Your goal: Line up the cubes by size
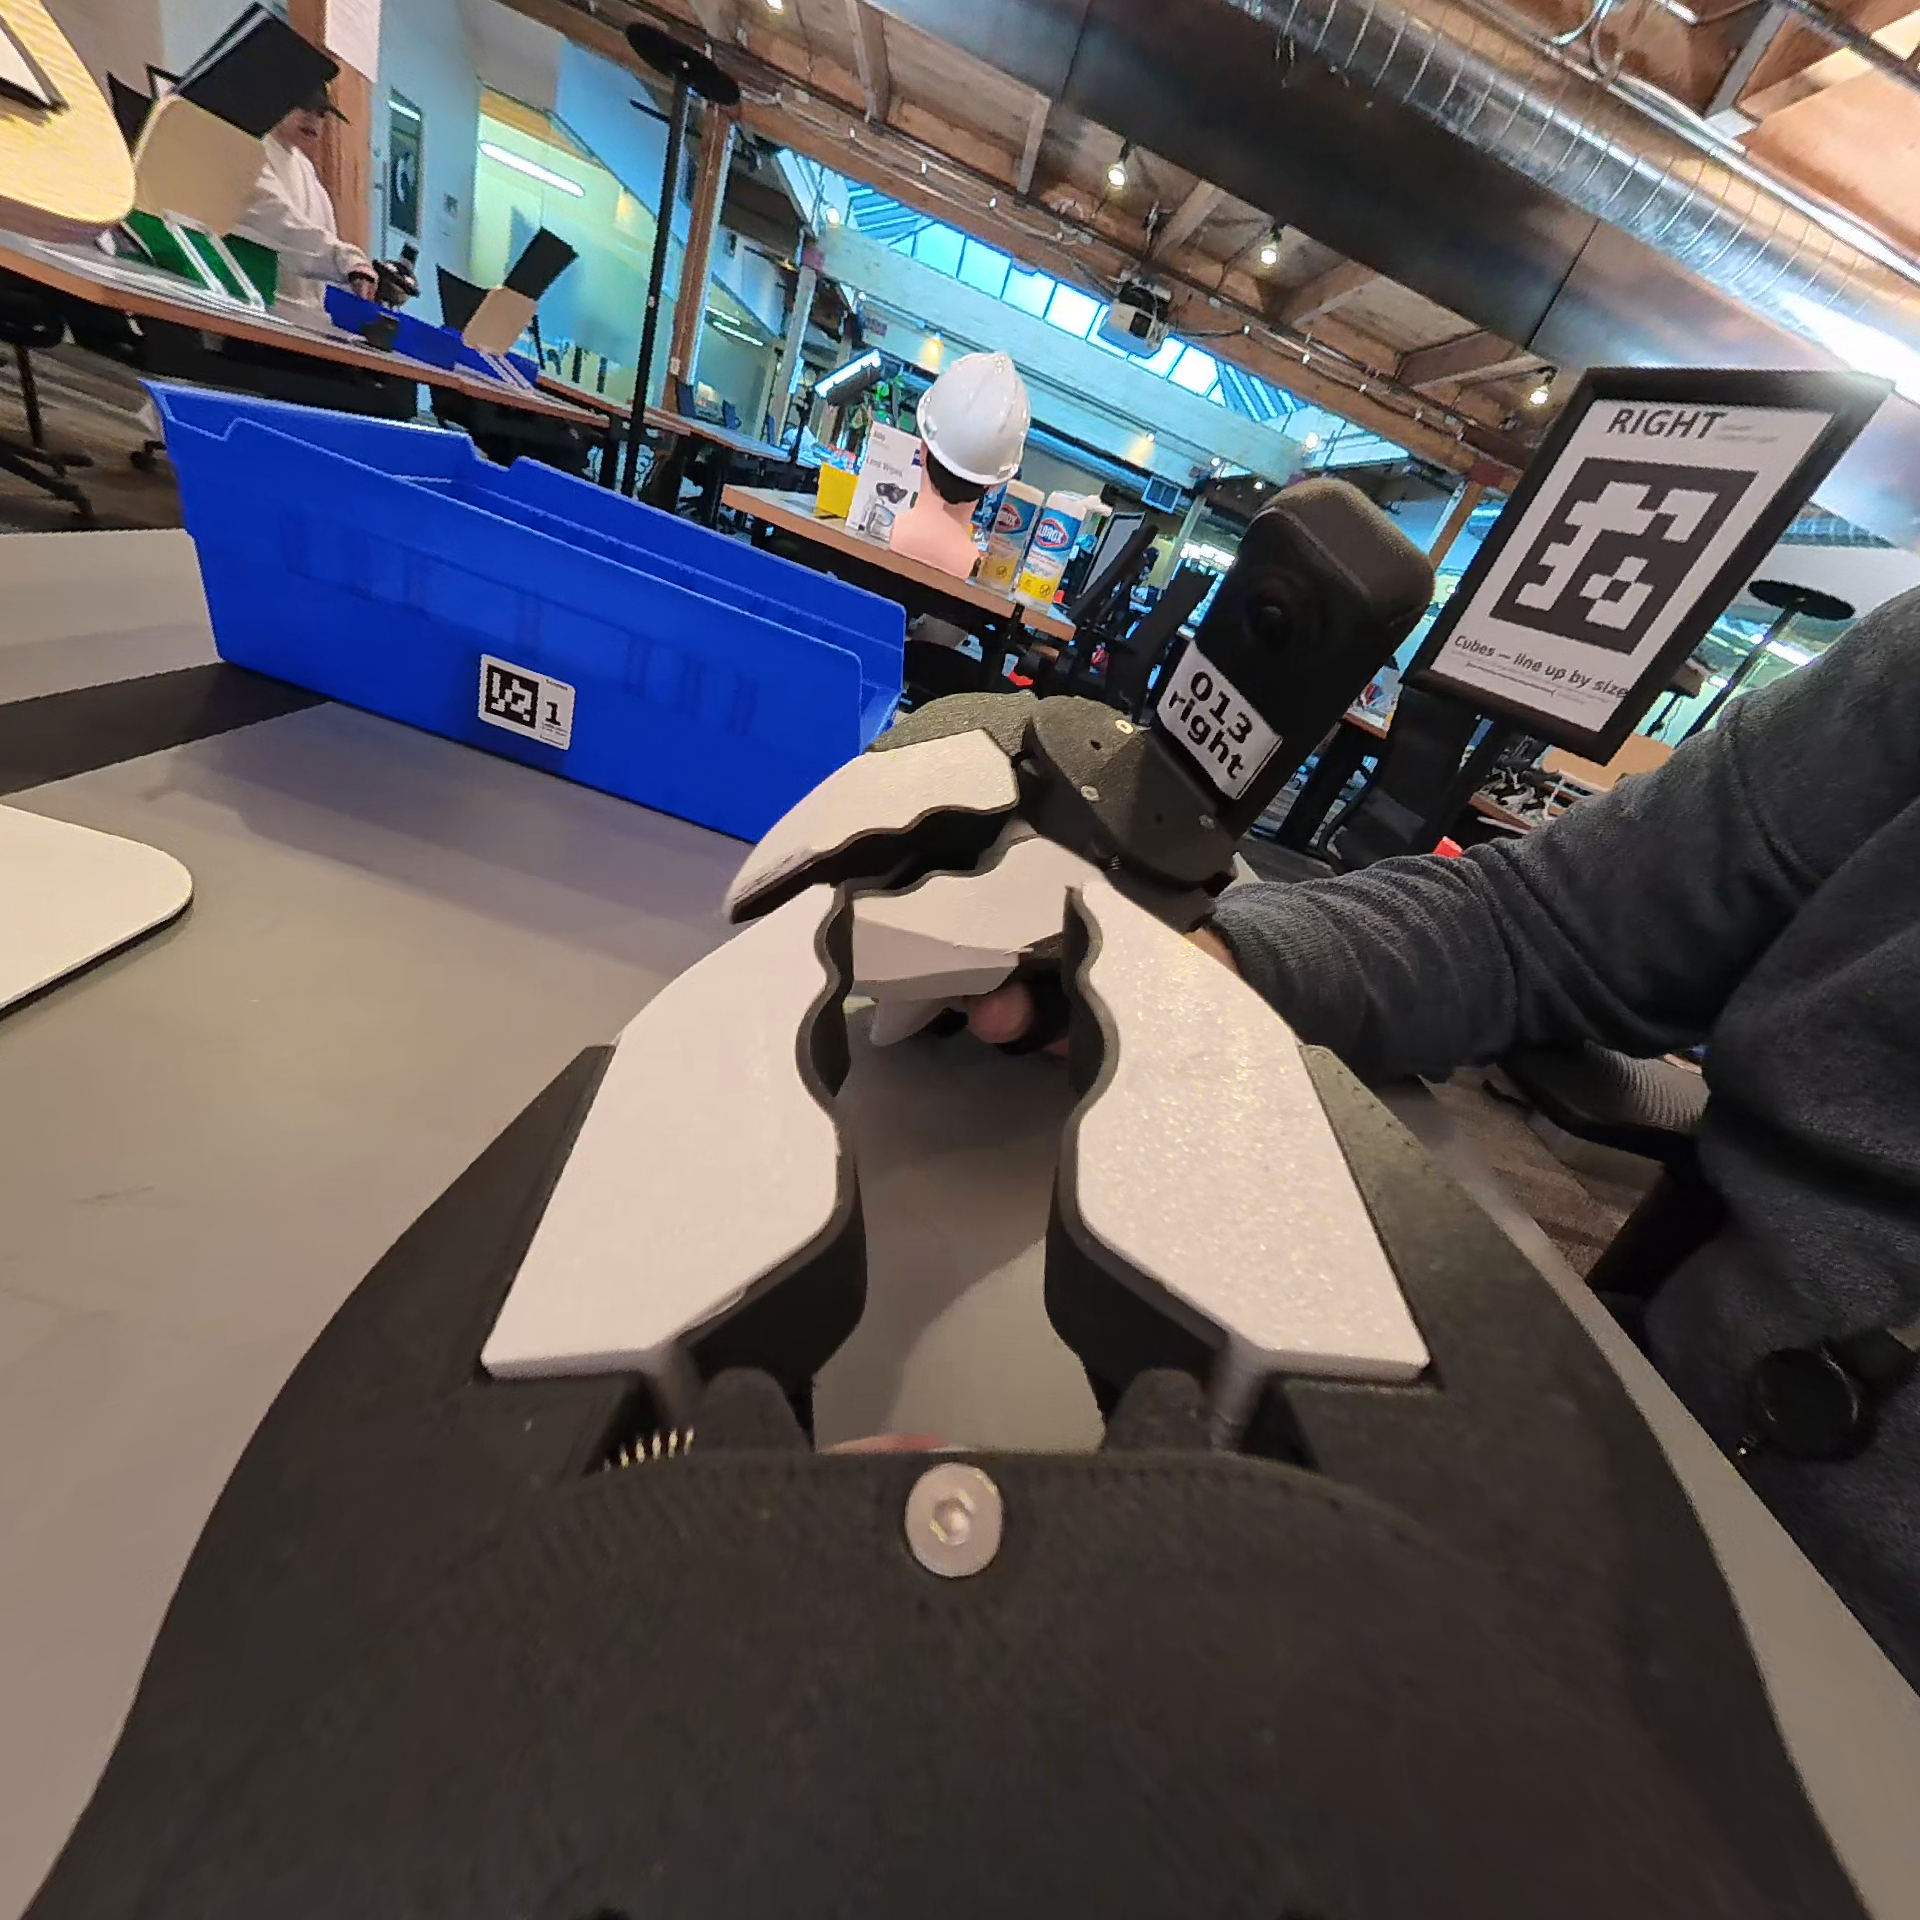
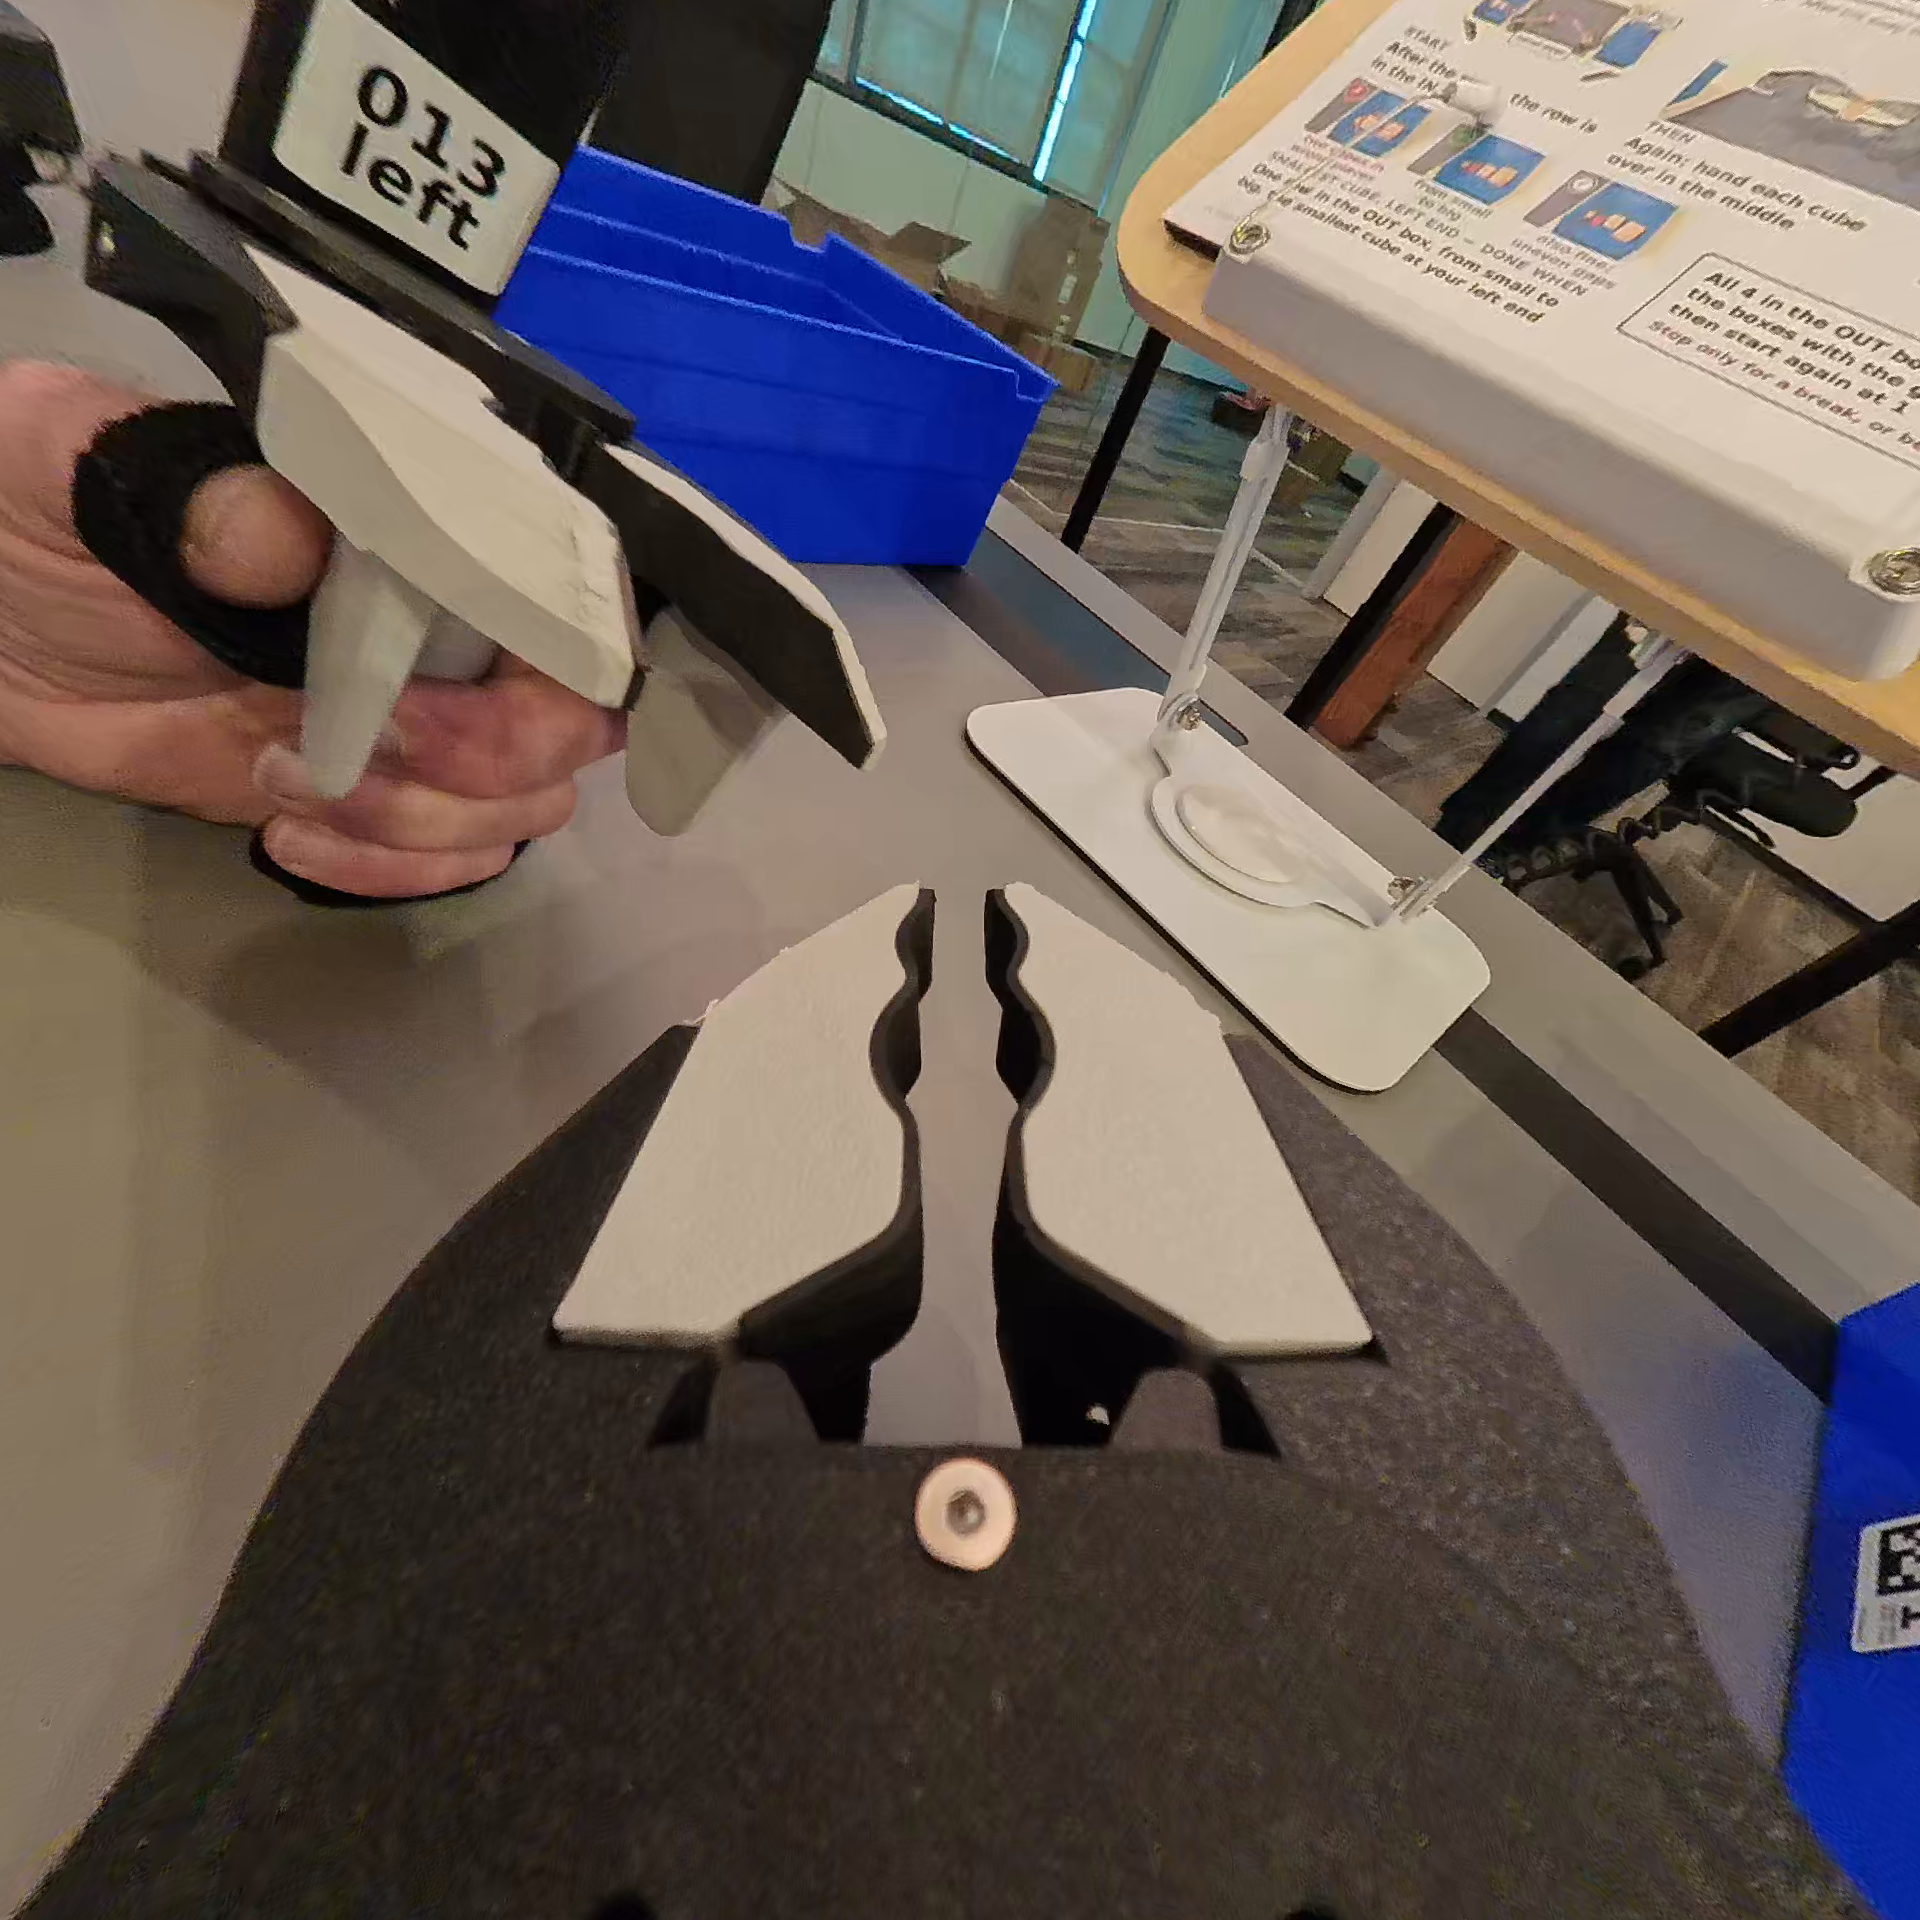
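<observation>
Grey table (image 1: 312, 1039), blue bin (image 1: 499, 613), contents hidden

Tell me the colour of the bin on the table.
Blue; the bin shows best in the left wrist view.

Bright blue bin (image 1: 540, 613) with a black-and-white square-patterned sticker (image 1: 526, 701); plain grey table (image 1: 312, 935); white stand base (image 2: 1247, 873); grey-white fingers (image 2: 790, 1122) on black grippers.

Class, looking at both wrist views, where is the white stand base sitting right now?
The white stand base lies flat on the grey table, ahead and right of the right gripper in the right wrist view, near the table's far edge; the left wrist view shows its corner at far left.
</observation>
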`<action>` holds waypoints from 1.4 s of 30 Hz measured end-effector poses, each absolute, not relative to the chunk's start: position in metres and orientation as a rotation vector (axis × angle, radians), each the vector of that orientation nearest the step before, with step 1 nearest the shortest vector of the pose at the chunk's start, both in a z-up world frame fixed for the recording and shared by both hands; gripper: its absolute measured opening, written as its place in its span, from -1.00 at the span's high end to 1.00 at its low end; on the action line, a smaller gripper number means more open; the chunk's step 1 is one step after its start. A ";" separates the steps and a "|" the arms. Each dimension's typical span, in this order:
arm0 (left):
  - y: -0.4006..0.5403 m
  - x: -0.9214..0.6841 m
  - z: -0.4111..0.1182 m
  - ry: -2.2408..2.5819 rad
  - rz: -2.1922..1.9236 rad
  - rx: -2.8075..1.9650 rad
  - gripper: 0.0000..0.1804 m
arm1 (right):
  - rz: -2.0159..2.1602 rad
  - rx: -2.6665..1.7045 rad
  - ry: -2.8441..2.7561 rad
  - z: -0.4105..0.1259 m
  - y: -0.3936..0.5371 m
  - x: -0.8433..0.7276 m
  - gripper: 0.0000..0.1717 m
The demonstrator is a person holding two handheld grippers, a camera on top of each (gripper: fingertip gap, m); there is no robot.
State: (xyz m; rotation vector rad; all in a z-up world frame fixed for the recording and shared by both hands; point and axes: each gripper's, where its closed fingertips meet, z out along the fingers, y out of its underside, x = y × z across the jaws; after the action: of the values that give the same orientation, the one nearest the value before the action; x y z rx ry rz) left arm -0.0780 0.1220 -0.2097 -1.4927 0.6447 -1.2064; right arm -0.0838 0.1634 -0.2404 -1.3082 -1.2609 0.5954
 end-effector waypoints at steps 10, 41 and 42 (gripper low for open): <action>0.124 -0.078 -0.211 0.642 -1.172 -1.505 0.63 | 0.431 -1.240 -1.352 -0.250 0.165 -0.080 0.84; 0.088 -0.318 -0.073 0.290 0.022 -1.382 0.25 | 0.267 -1.205 -1.014 -0.156 0.204 0.009 0.61; 0.084 -0.340 -0.073 0.246 0.109 -1.398 0.18 | 0.227 -1.203 -0.979 -0.145 0.208 0.027 0.60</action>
State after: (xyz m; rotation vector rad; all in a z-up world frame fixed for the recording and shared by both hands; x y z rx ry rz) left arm -0.3403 0.0841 -0.0732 -1.3976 0.2461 0.1093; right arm 0.0272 0.2079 -0.1453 -1.2032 -0.9793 0.2270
